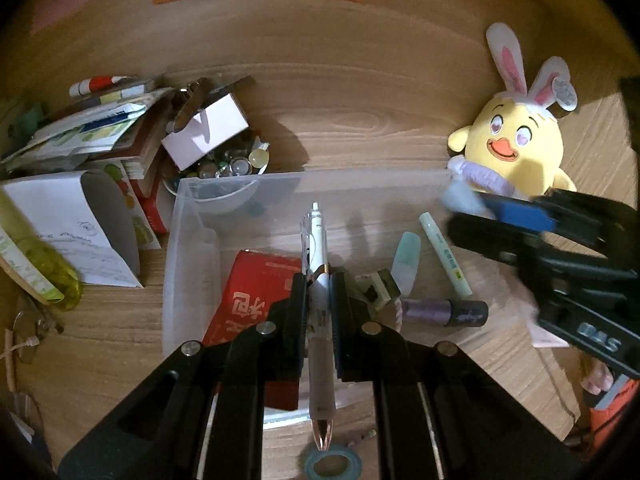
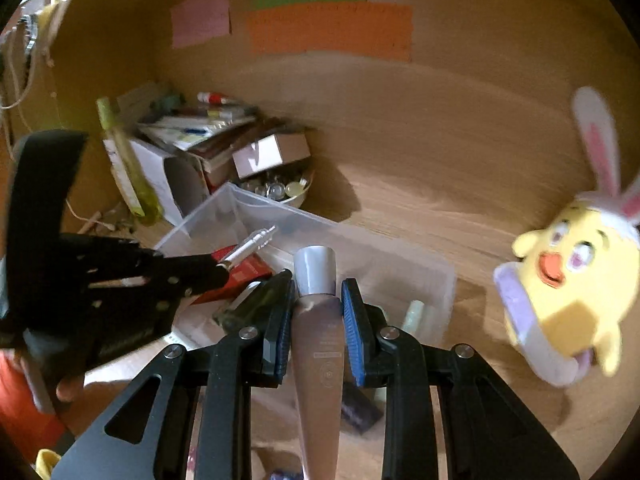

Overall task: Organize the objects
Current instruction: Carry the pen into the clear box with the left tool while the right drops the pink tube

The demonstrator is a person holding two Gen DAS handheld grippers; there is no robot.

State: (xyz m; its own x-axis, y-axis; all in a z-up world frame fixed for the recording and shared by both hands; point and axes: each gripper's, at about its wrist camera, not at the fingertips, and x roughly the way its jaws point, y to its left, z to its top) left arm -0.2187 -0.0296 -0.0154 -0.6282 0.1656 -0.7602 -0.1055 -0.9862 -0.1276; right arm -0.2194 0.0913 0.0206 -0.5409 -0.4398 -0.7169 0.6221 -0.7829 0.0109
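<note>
My left gripper (image 1: 319, 280) is shut on a white click pen (image 1: 317, 248) and holds it over a clear plastic bin (image 1: 188, 216). The bin holds a red packet (image 1: 256, 292), a mint tube (image 1: 444, 256), a mint cap (image 1: 406, 264), a purple tube (image 1: 444, 312) and a small stamp block (image 1: 376, 288). My right gripper (image 2: 318, 284) is shut on a beige cosmetic tube with a grey cap (image 2: 316, 312), above the bin's near right side (image 2: 400, 272). The right gripper also shows in the left wrist view (image 1: 472, 216), and the left gripper with the pen in the right wrist view (image 2: 224, 268).
A yellow chick plush with rabbit ears (image 1: 516, 144) sits right of the bin. A bowl of glass beads (image 1: 228, 168), a white box (image 1: 208, 128), stacked books and papers (image 1: 92, 136) and a yellow-green bottle (image 1: 44, 272) crowd the left. A tape roll (image 1: 332, 464) lies in front. Coloured notes (image 2: 328, 28) hang on the back wall.
</note>
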